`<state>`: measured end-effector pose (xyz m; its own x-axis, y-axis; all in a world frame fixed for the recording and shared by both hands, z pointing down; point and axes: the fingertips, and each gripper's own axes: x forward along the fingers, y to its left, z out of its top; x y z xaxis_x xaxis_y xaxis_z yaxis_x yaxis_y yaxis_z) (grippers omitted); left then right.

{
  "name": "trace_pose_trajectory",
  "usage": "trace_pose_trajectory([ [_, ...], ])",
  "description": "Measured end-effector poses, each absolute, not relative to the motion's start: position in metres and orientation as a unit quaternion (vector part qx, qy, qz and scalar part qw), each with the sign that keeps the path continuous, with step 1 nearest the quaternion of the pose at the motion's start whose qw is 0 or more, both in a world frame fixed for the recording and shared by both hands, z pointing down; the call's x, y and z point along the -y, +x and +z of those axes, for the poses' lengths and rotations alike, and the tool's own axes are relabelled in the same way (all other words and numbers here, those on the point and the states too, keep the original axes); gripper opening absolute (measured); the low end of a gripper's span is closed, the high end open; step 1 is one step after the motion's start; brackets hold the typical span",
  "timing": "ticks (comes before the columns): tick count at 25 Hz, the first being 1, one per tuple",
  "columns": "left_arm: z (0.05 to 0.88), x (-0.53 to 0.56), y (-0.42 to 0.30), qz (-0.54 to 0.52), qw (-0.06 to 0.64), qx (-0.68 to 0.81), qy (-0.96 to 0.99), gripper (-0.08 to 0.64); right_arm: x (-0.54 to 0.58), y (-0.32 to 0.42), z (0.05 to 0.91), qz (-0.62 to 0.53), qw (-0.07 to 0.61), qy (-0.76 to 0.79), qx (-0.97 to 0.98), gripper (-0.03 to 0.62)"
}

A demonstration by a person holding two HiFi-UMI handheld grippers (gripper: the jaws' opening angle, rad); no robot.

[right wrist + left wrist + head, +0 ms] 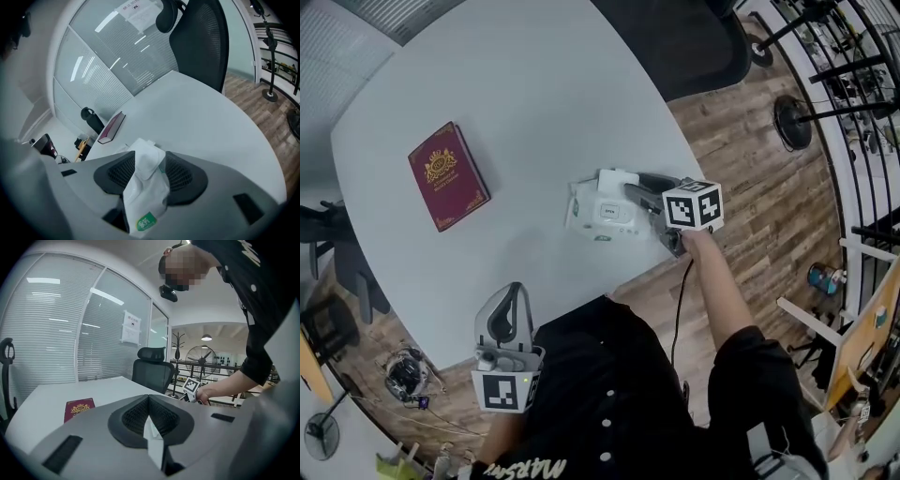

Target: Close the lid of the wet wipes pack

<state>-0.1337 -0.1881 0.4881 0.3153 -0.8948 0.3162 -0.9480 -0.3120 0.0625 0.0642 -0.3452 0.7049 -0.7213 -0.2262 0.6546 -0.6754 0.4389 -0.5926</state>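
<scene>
Left tool, lower left, is closed; its own view adds a white sliver between the jaws. Right tool clamps the wipes pack on the surface; its view shows the lid raised.

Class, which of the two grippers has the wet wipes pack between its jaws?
The right gripper: the wipes pack sits between its jaws; the left gripper pinches only a white scrap.
</scene>
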Motion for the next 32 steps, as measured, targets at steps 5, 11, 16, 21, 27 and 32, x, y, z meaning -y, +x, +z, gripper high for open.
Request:
trace_pose_trajectory([
  [5, 0.493, 0.189, -0.136, 0.115, 0.126, 0.577, 0.799, 0.008, 0.349, 0.065, 0.705, 0.442, 0.265, 0.273, 0.812, 0.183],
  [11, 0.491, 0.187, -0.137, 0.112, 0.123, 0.58, 0.798, 0.008, 0.352, 0.072, 0.693, 0.42, 0.247, 0.291, 0.824, 0.103],
  [16, 0.483, 0.183, -0.132, 0.105, 0.112, 0.579, 0.801, 0.008, 0.346, 0.071, 0.675, 0.402, 0.221, 0.279, 0.844, 0.054],
  [21, 0.473, 0.178, -0.126, 0.096, 0.098, 0.577, 0.805, 0.006, 0.326, 0.067, 0.66, 0.336, 0.232, 0.26, 0.875, 0.054],
  [27, 0.459, 0.17, -0.12, 0.081, 0.086, 0.578, 0.807, 0.006, 0.299, 0.063, 0.657, 0.254, 0.27, 0.256, 0.893, 0.06],
  [32, 0.445, 0.16, -0.115, 0.067, 0.076, 0.583, 0.806, 0.008, 0.283, 0.063, 0.659, 0.234, 0.275, 0.267, 0.894, 0.076],
])
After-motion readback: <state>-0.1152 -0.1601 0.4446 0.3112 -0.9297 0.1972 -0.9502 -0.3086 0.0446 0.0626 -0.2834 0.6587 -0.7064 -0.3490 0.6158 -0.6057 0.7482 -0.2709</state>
